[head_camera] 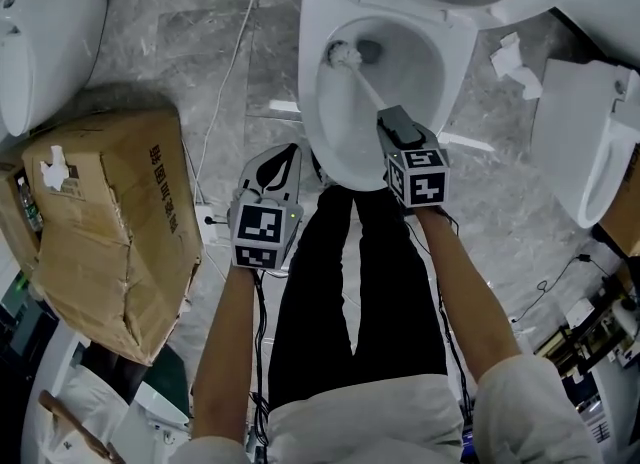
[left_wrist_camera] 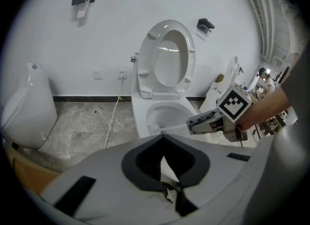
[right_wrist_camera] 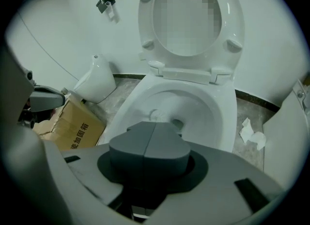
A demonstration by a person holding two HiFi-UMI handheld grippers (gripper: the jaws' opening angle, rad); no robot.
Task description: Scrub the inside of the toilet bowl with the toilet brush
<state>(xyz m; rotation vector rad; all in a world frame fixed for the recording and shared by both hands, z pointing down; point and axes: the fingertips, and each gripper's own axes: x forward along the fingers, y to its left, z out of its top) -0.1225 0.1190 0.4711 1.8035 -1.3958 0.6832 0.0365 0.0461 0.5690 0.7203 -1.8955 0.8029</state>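
Black trousers [head_camera: 350,292] stand at the near rim of the toilet bowl [head_camera: 322,142]. Just left of them a dented cardboard box [head_camera: 110,242] crowds the grey marble floor [head_camera: 210,72]. A second white toilet [head_camera: 590,152] hems the right side, with crumpled paper [head_camera: 513,60] lying between it and the bowl. Left claw [head_camera: 288,152] hangs beside the bowl's left edge, tips together, empty. Right claw [head_camera: 391,120], over the front rim, is clamped on the handle of the toilet brush [head_camera: 363,84]. The handle slants away to the bristle head, low against the bowl's left inner wall beside the dark drain [head_camera: 370,50]. Behind, the seat [right_wrist_camera: 145,15] stands raised
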